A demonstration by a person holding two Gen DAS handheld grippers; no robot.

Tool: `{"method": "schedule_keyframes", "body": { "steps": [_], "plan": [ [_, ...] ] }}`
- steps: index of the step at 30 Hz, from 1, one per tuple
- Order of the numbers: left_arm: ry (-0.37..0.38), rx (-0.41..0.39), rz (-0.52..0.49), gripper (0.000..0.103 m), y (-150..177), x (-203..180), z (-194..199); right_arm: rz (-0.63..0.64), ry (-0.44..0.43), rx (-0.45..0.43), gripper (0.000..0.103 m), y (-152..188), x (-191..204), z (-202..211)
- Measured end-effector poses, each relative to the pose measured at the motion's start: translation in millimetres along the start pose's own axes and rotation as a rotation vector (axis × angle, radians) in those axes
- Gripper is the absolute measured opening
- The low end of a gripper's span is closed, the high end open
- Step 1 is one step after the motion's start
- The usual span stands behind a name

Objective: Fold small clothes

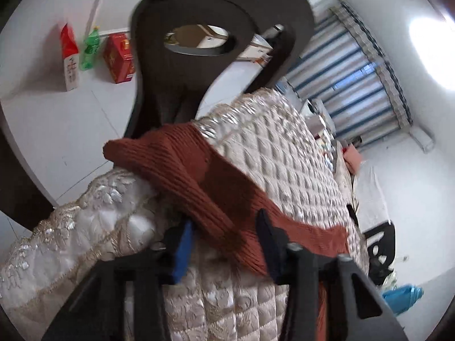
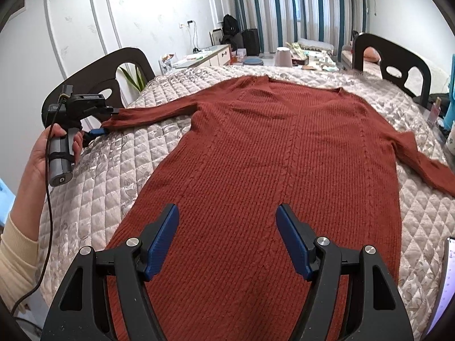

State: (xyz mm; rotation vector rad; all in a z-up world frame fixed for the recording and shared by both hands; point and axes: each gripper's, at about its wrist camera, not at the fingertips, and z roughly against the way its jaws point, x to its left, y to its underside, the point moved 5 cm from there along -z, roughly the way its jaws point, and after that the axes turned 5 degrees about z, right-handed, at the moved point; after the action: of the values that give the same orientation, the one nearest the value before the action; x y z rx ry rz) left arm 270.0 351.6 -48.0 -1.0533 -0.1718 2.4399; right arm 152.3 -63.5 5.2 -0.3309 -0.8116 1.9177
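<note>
A rust-red ribbed sweater lies spread flat on a tabletop covered by a quilted cream cloth, its neck at twelve o'clock from where the right gripper looks and its hem at six. One sleeve stretches out toward nine o'clock, the other toward three, where it runs down over the table's edge.

The left gripper, held in a person's hand at the nine o'clock side, is at the cuff of the left sleeve. In its own view the cuff end lies between its blue-padded jaws. The jaws stand partly closed around the knit, but I cannot tell whether the pads actually press on it. A dark chair stands just behind that hand.

The right gripper hangs over the lower body of the sweater near the hem, jaws wide apart and holding nothing.

The sweater looks soft, light and floppy. The knit will likely sag and stretch if lifted by one point, and it should drag rather than slide on the quilted cloth. The cuffs, shoulders and hem corners seem the sensible places to pinch, taking a full fold of knit rather than a thin edge. Folding looks barely begun, with both sleeves still laid out.
</note>
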Motion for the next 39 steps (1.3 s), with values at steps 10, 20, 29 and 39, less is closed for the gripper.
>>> {"method": "schedule_keyframes", "body": {
  "steps": [10,20,29,39],
  "plan": [
    [-0.037,-0.158,-0.074,0.011,3.8,-15.0,15.8,-0.002,0.004,0.015,0.071,0.5,-4.4,-4.0],
    [-0.045,-0.349,-0.567,0.011,44.6,-127.3,34.3,-0.031,-0.001,0.032,0.071,3.3,-14.0,-11.3],
    [-0.076,-0.44,-1.128,0.011,146.7,-220.2,9.3,-0.07,0.016,0.046,0.071,8.8,-30.1,-13.9],
    [0.049,-0.281,-1.261,0.011,226.7,-249.8,-15.2,-0.111,0.05,0.059,0.071,16.6,-52.7,-10.2]
  ]
}}
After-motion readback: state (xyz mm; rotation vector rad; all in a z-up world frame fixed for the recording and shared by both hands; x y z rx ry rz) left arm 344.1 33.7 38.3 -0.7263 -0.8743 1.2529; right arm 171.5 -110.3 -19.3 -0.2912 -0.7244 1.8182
